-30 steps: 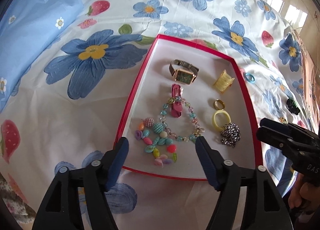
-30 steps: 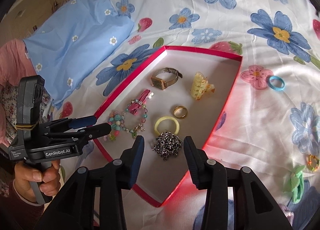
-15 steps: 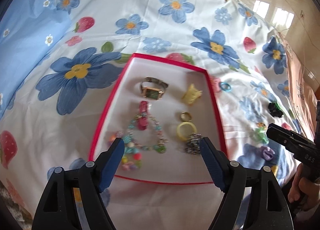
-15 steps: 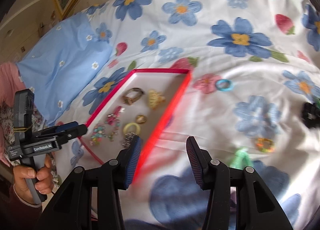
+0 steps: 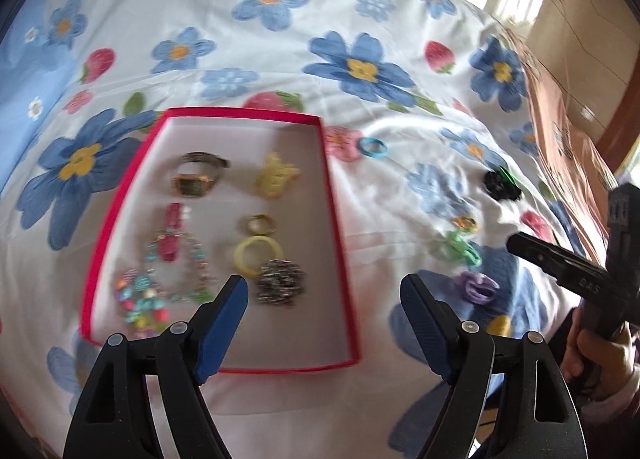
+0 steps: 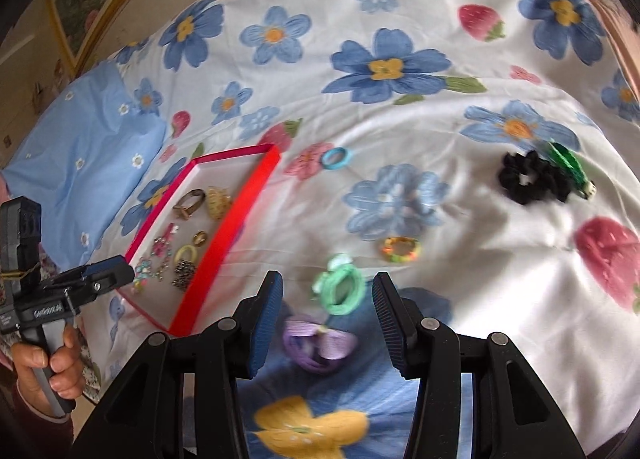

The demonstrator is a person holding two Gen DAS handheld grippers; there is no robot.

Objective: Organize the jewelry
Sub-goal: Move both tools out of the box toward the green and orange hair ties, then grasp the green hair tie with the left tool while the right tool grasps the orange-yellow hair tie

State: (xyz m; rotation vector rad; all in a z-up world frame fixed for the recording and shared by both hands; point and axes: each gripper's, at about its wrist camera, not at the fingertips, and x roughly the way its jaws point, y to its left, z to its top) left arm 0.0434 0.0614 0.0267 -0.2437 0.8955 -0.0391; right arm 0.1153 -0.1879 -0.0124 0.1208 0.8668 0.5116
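1. The right hand-held gripper (image 6: 327,291) hangs above the bed with its jaws partly apart and nothing between the pads; the green hair tie (image 6: 340,288) lies on the bedspread (image 6: 400,19) just beyond its tips, and the purple hair tie (image 6: 318,343) lies under it.
2. The left hand-held gripper (image 5: 324,299) stands wide and empty over the near right corner of the red tray (image 5: 338,243).
3. Reckoned from that tray: the watch (image 5: 198,177), yellow claw clip (image 5: 276,175), gold ring (image 5: 261,224), yellow ring (image 5: 256,255), metal chain (image 5: 280,283) and beaded bracelets (image 5: 160,283) lie inside it. The blue ring (image 6: 336,159) lies just outside its far right corner. The multicoloured ring (image 6: 400,249) and black scrunchie (image 6: 532,177) lie well to its right.
4. Handling, as a judgement: the green tie looks light, soft and springy, so it should squash rather than slip. Pinching across one side of the loop seems safest, low enough to catch the band, but not the sheet.
5. The cloth is loose and wrinkled, so a deep pinch may gather fabric too.
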